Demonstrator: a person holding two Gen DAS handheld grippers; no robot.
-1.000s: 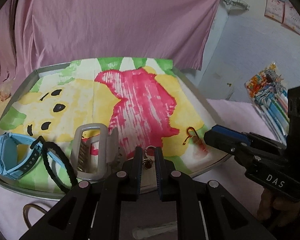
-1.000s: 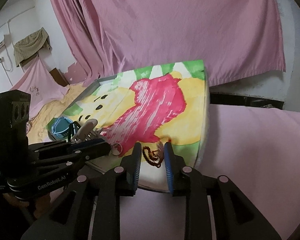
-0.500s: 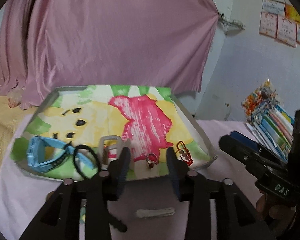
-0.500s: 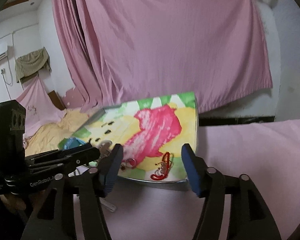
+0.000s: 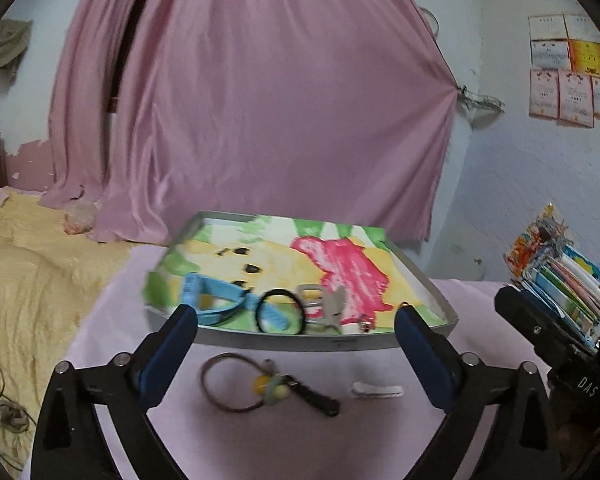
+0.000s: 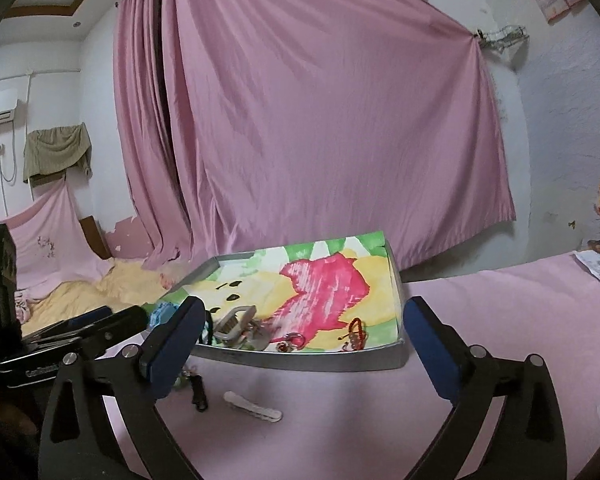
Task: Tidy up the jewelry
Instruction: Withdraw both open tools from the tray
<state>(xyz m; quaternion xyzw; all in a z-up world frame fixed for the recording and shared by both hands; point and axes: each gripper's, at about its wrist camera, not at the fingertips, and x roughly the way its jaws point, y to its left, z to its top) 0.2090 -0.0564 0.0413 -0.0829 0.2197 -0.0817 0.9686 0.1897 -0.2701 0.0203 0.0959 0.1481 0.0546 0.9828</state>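
R gripper (image 6: 300,340) jaws spread wide, empty. Tray (image 6: 300,360) at 12 o'clock; red bracelet (image 6: 356,334) in its near-R corner. White hair clip (image 6: 253,407) on pink cloth, 7 o'clock of tray.

Left wrist view is looking from low above the pink surface (image 5: 480,304) toward the tray (image 5: 300,338), facing its near rim squarely. Right wrist view is facing the same tray (image 6: 300,360) from near its right corner. Both are sharing the tray and the curtain (image 5: 260,100) behind it.
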